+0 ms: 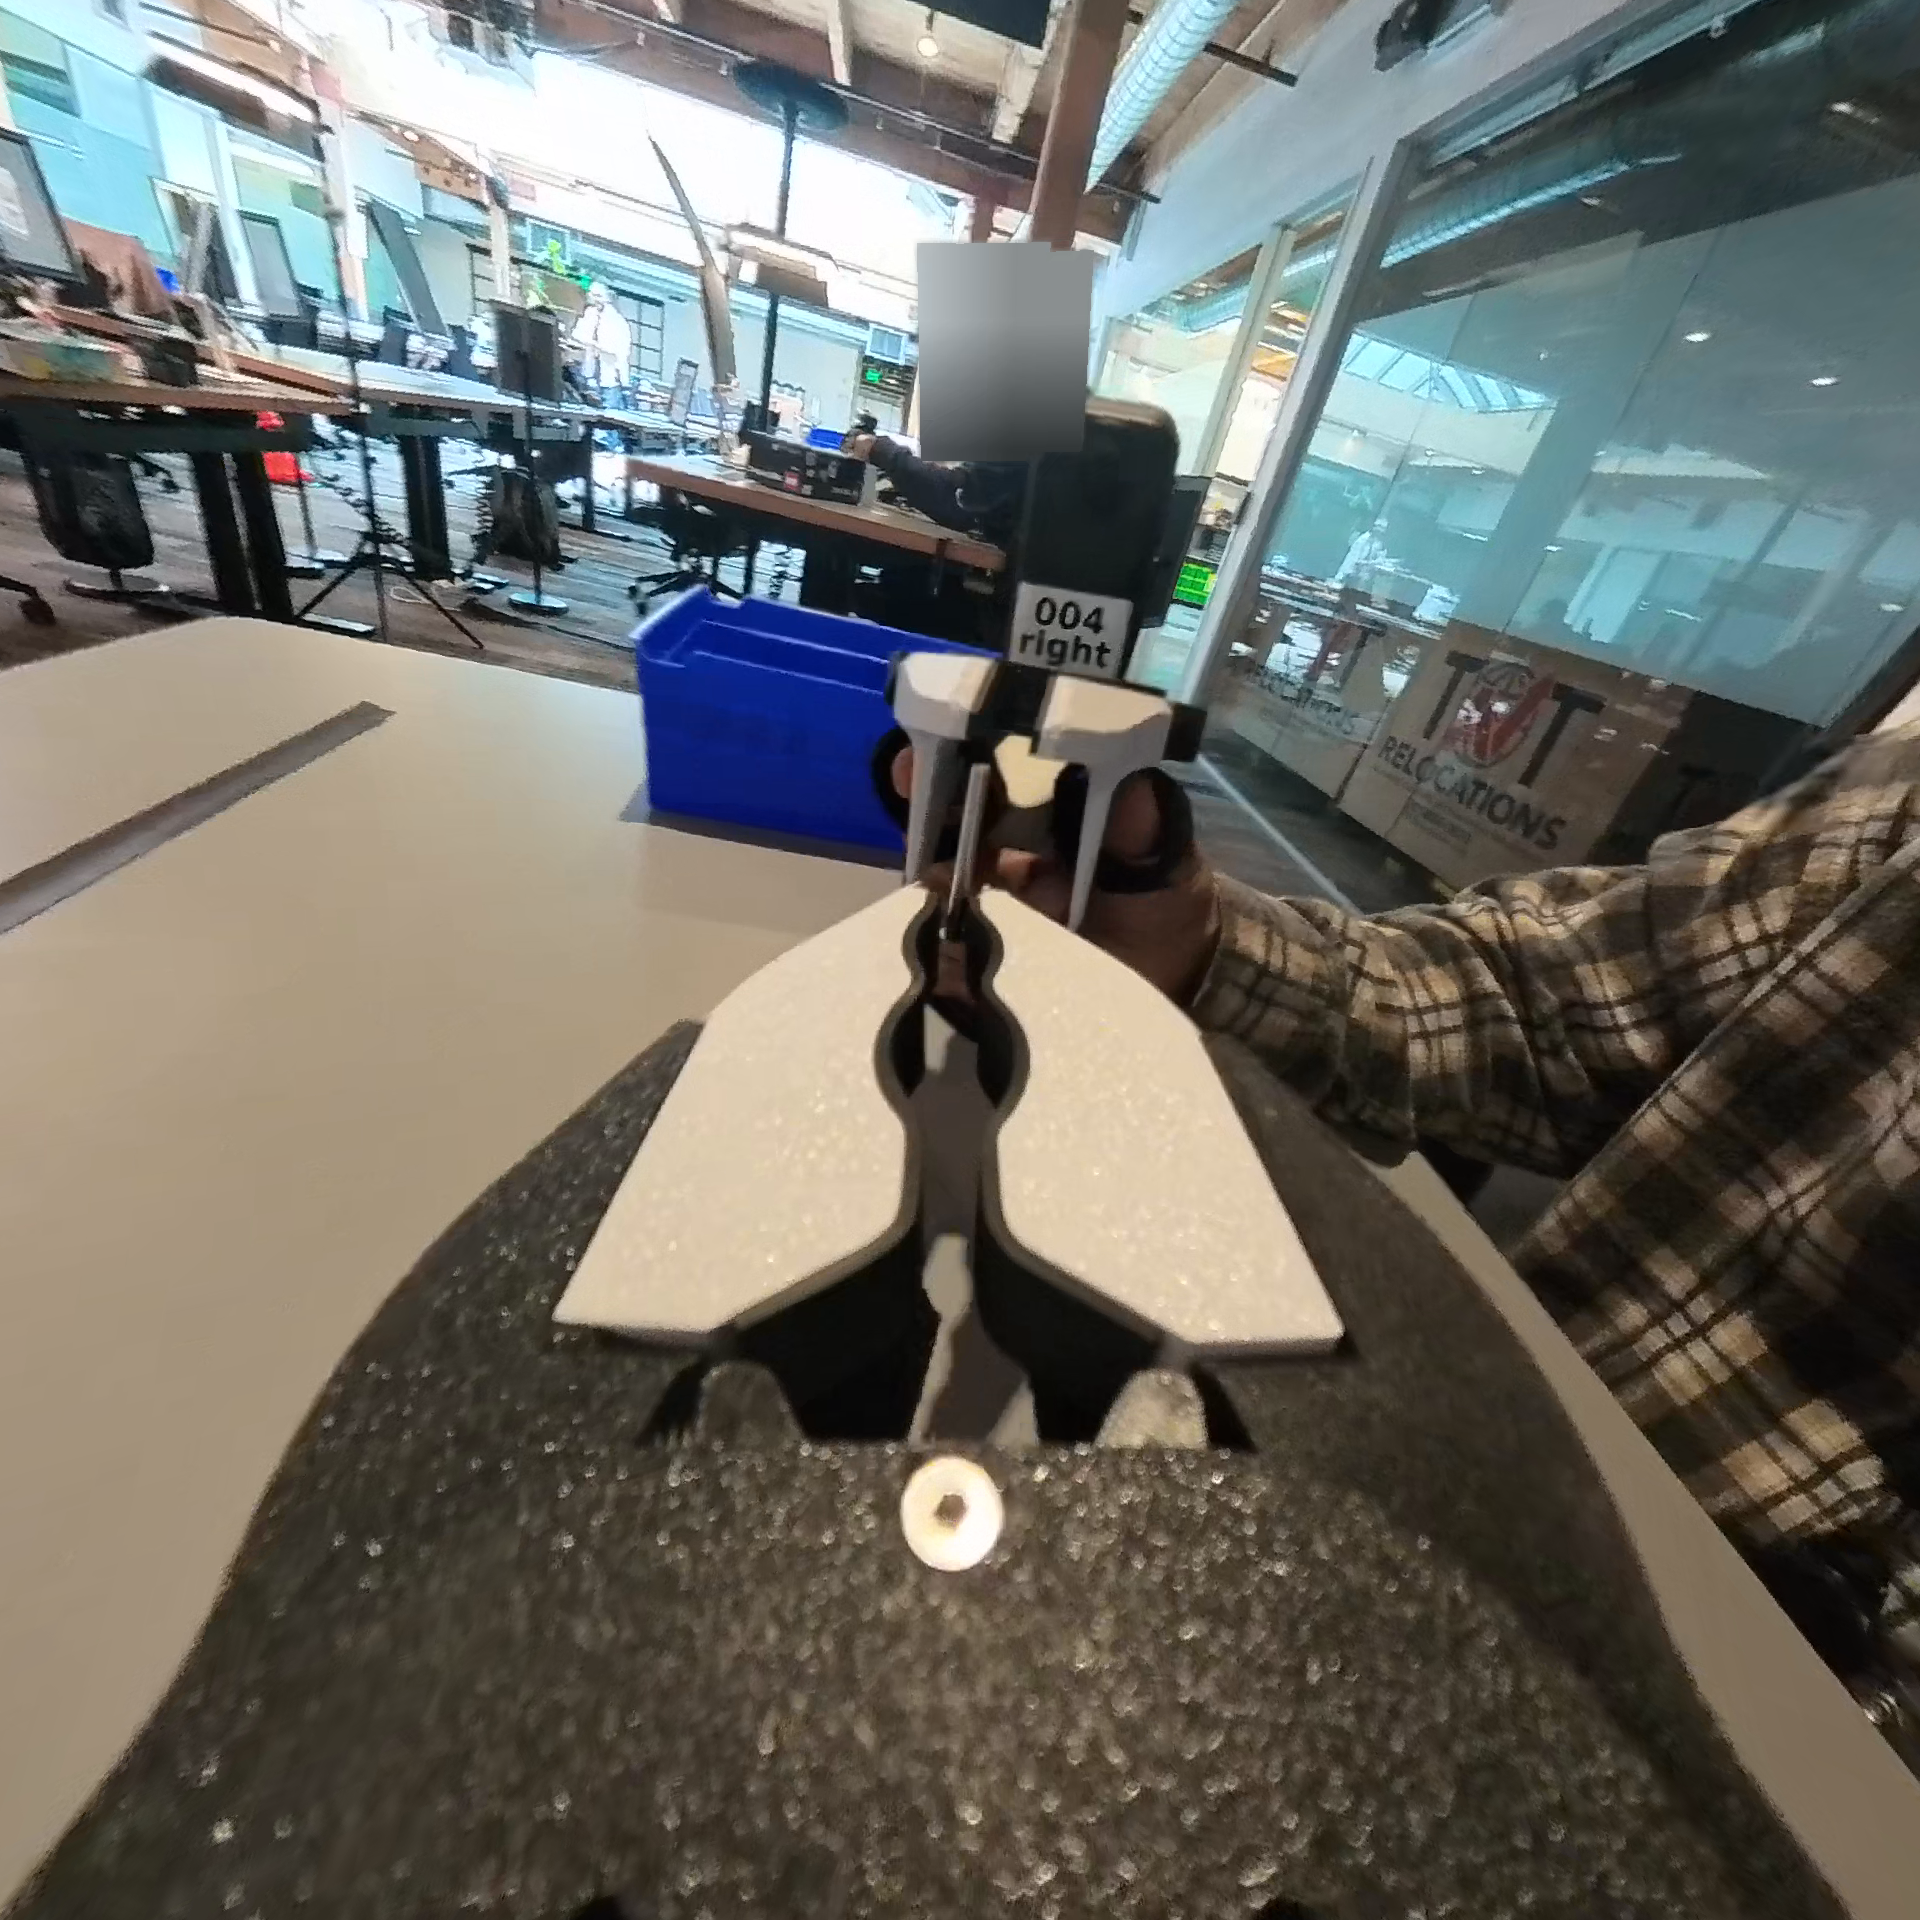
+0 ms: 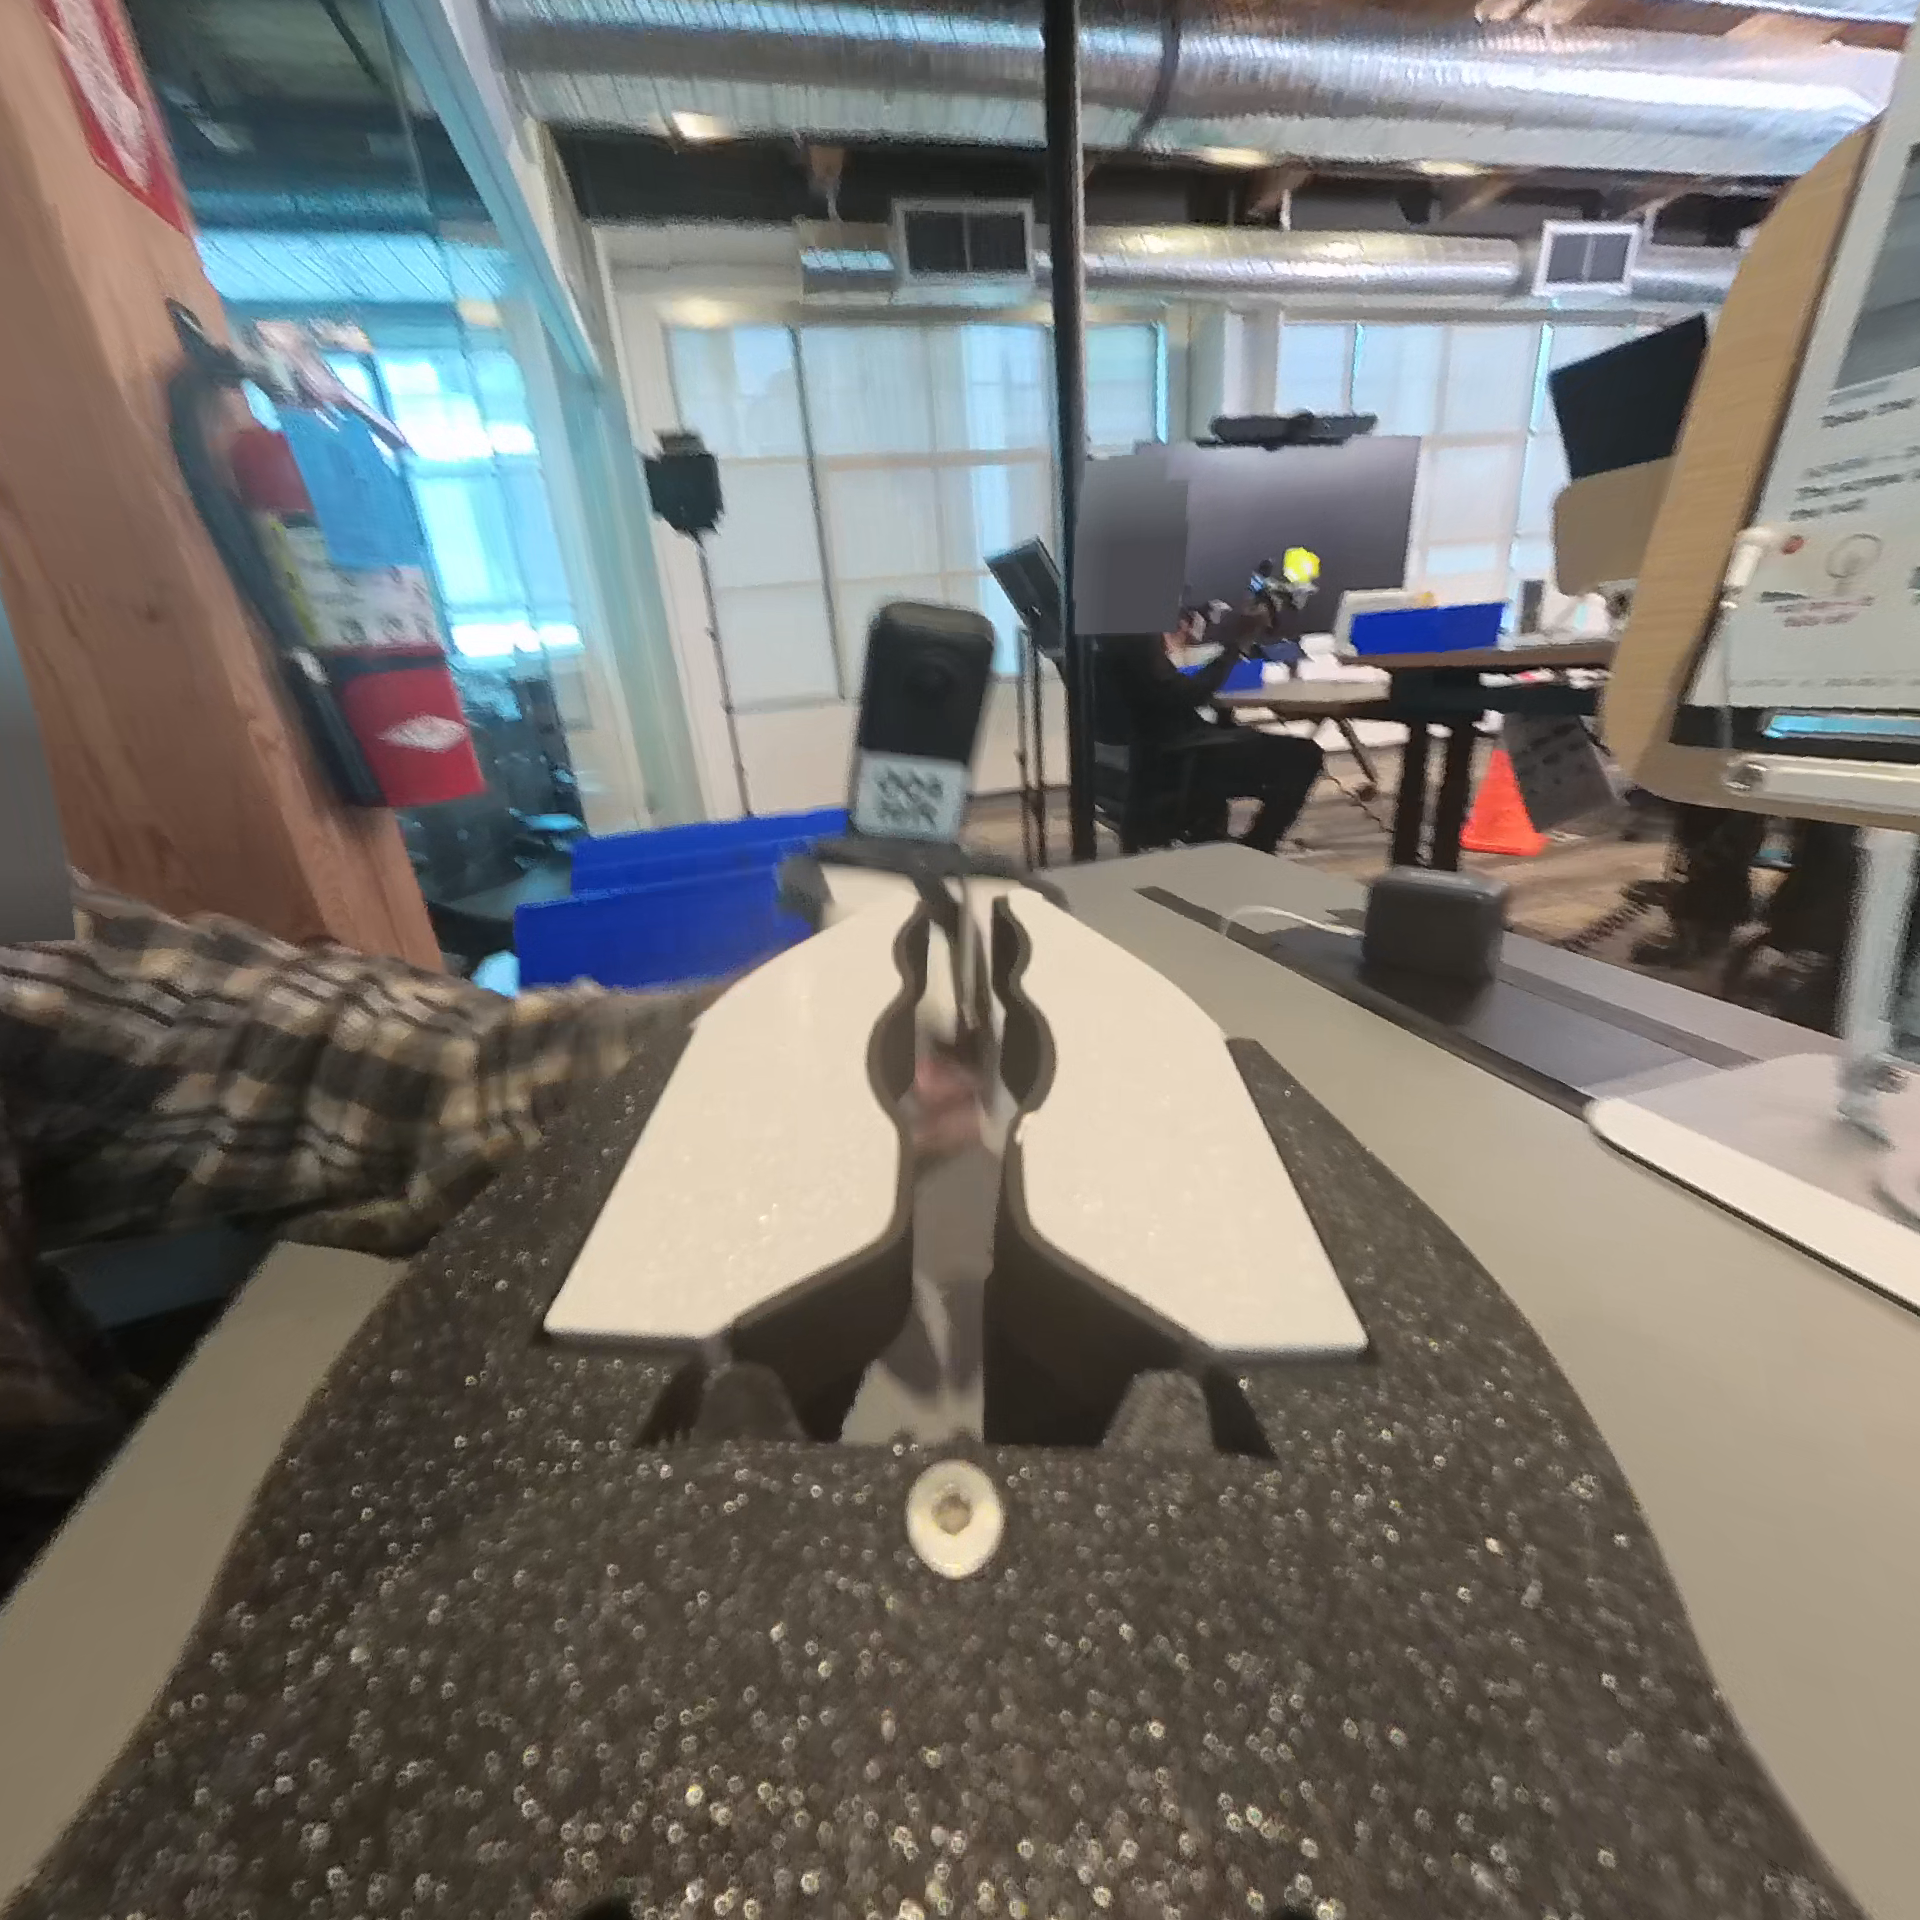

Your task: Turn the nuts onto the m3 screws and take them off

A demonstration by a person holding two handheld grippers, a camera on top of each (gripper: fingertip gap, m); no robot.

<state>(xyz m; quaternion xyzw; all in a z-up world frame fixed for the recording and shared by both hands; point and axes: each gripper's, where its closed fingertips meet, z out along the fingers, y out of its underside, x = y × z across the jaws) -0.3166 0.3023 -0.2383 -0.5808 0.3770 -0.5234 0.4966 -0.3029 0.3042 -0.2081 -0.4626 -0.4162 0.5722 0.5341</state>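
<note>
We see the left gripper [image 1: 951,920] clamped on a thin M3 screw [image 1: 964,852], long axis pointing straight away toward the facing right gripper [image 1: 995,888]; the right's closure is unclear.

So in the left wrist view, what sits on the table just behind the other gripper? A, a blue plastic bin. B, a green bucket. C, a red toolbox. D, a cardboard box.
A: a blue plastic bin stands on the grey table right behind the right gripper, which faces the camera with a thin metal screw running down toward the left gripper.
</note>
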